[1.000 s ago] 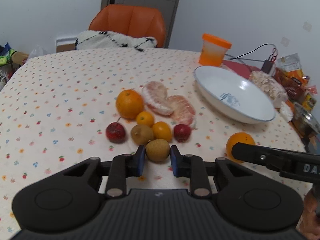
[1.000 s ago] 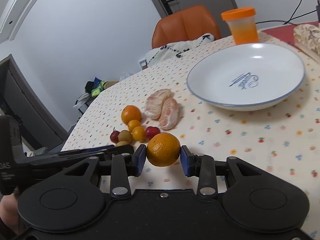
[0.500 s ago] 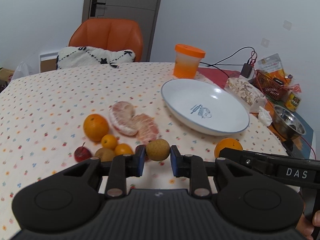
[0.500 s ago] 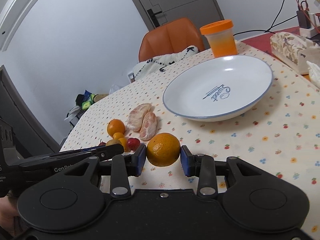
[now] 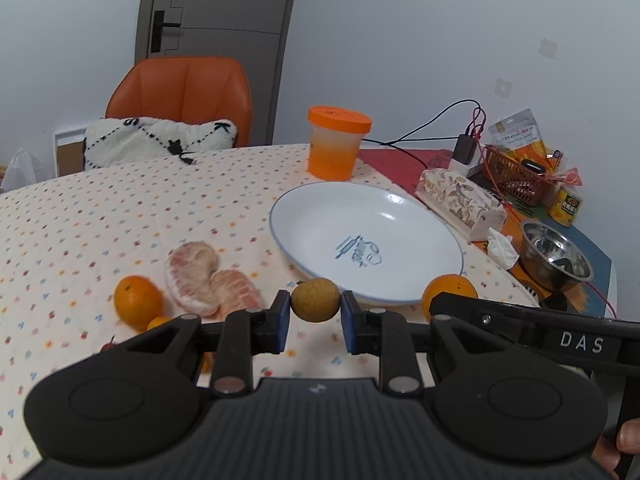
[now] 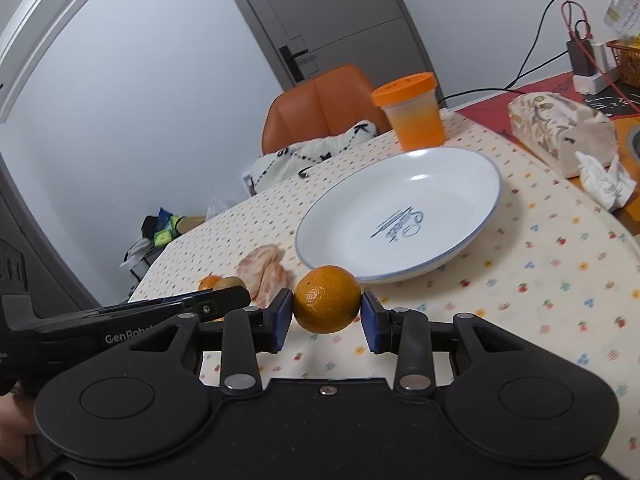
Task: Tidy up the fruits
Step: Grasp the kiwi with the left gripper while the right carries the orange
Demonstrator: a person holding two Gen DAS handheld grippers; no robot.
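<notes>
My left gripper (image 5: 315, 316) is shut on a small brown round fruit (image 5: 315, 300) and holds it in the air just before the near rim of the white plate (image 5: 320, 216). My right gripper (image 6: 326, 316) is shut on an orange (image 6: 327, 299), also raised near the plate's rim (image 6: 452, 168); that orange shows in the left wrist view (image 5: 450, 290) too. On the tablecloth to the left lie an orange (image 5: 137, 300), peeled pomelo pieces (image 5: 208, 282) and small fruits partly hidden behind my left gripper.
An orange-lidded cup (image 5: 338, 142) stands behind the plate. A tissue box (image 5: 460, 200), a steel bowl (image 5: 556, 256), a red basket (image 5: 516, 176) and cables crowd the right. An orange chair (image 5: 180, 100) with a cushion is at the far edge.
Both grippers have lifted and moved toward the plate with their fruits still held. The fruit pile has slid left and lower in the left wrist view.
</notes>
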